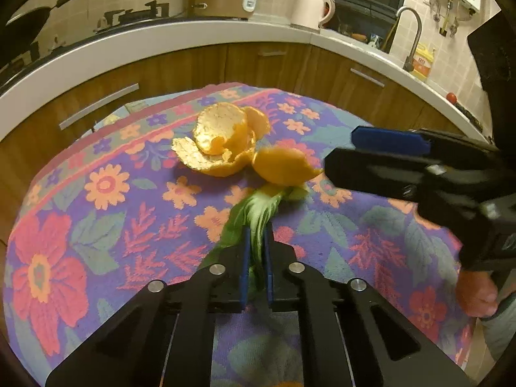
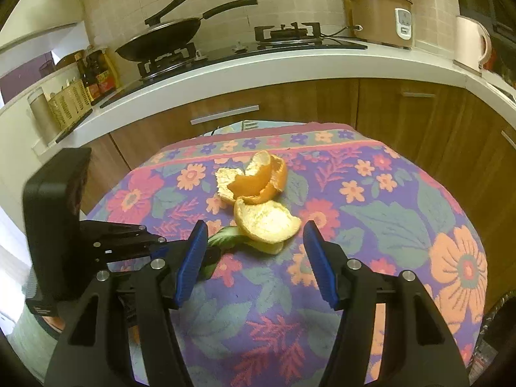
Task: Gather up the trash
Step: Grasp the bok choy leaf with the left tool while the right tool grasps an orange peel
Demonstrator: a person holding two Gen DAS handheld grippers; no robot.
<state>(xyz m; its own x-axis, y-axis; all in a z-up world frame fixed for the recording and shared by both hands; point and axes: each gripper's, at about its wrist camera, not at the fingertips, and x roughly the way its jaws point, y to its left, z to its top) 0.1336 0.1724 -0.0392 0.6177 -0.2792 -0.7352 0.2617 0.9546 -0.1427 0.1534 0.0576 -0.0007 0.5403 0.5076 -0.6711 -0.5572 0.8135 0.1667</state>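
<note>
Green leaf (image 1: pixel 254 222) pinched between left fingers (image 1: pixel 246 251)

Peels (image 2: pixel 258 200) behind leaf (image 2: pixel 225 238), on cloth (image 2: pixel 387 225)

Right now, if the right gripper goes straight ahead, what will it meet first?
Most likely the nearer orange peel, which lies just ahead of the open right gripper, on the floral cloth. Depth is uncertain.
</note>
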